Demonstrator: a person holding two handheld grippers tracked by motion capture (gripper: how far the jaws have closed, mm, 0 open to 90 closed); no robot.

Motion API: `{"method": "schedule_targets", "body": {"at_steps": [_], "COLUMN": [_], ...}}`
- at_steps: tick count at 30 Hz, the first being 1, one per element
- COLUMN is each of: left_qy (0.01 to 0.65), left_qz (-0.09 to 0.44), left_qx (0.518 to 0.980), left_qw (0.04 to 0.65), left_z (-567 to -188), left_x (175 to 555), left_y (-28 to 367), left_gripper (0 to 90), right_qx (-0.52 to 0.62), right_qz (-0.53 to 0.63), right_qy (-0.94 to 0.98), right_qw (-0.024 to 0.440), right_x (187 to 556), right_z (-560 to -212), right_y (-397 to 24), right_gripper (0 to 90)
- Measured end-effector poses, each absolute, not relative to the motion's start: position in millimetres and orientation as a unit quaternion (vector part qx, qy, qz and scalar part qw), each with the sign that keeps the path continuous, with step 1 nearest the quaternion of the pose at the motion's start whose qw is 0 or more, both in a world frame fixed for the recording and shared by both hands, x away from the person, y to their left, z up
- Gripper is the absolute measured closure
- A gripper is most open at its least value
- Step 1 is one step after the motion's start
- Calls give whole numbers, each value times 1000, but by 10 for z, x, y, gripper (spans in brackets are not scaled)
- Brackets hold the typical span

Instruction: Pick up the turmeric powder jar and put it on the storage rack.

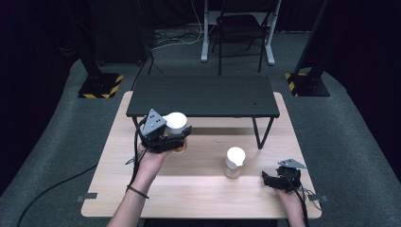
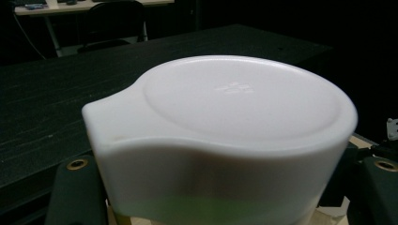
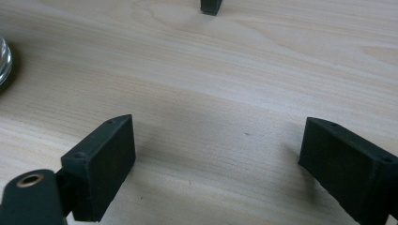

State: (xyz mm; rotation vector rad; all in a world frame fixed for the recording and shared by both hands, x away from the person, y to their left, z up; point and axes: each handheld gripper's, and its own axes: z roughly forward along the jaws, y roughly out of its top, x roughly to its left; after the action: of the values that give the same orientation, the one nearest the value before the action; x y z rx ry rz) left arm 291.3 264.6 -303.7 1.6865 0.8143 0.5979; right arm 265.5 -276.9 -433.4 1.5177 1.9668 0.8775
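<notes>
Left gripper (image 1: pixel 176 138): clamped on a white-lidded jar (image 1: pixel 176 124), held clear of the bench (image 1: pixel 198 189) at the front left edge of the black raised shelf (image 1: pixel 203 96), presumably so the jar can go up onto it. Grip sits on the jar's body below the lid (image 2: pixel 244 93), leaving the lid's pouring lip free. Contents: amber-looking, kind not discernible.
Right gripper (image 3: pixel 216 161): jaws apart, nothing between them, resting low at the bench's right front, seemingly idle.
Second jar (image 1: pixel 234 162): same white lid, upright on the bench between the two grippers, untouched; pale amber contents, level unclear.
</notes>
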Motion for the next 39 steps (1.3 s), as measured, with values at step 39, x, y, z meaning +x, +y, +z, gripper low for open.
{"method": "schedule_targets", "body": {"at_steps": [39], "left_qy": [345], "left_qz": [296], "left_qx": [713], "left_qw": [534], "left_z": [-2439], "left_x": [3293], "left_y": [2419], "left_gripper": [274], "right_qx": [558], "right_qz": [322], "right_qy": [723], "right_qw": [250], "right_x": [2656], "right_z": [-4333], "right_y": [-2772], "right_gripper": [98]}}
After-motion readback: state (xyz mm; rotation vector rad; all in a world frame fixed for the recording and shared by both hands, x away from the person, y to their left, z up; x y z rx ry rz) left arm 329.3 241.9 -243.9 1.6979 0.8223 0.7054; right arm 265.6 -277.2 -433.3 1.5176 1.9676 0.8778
